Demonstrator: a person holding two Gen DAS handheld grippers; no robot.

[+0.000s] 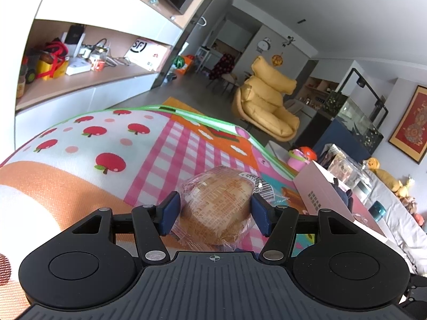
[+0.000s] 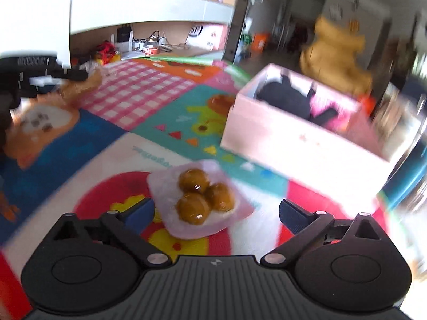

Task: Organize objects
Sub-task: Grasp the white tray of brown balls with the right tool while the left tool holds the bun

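My left gripper point(image 1: 215, 209) is shut on a plastic-wrapped bread bun point(image 1: 217, 194), its blue pads pressing on both sides, above a colourful play mat point(image 1: 93, 138). In the blurred right wrist view, my right gripper point(image 2: 216, 212) stands wide open with nothing clamped. Just ahead of its fingers, a pink packet of three glossy brown balls point(image 2: 198, 200) lies on the mat point(image 2: 149, 96). A pink open box point(image 2: 293, 138) stands to the right, with a black item point(image 2: 285, 96) and something pink inside. The same box point(image 1: 325, 189) shows at the right of the left wrist view.
A white wall unit with a cluttered shelf point(image 1: 80, 74) runs behind the mat. A yellow armchair point(image 1: 267, 106) and a fish tank point(image 1: 357, 117) stand beyond. A pink toy point(image 1: 301, 157) sits by the box. An orange cat-shaped print or cushion point(image 2: 40, 125) lies at the mat's left.
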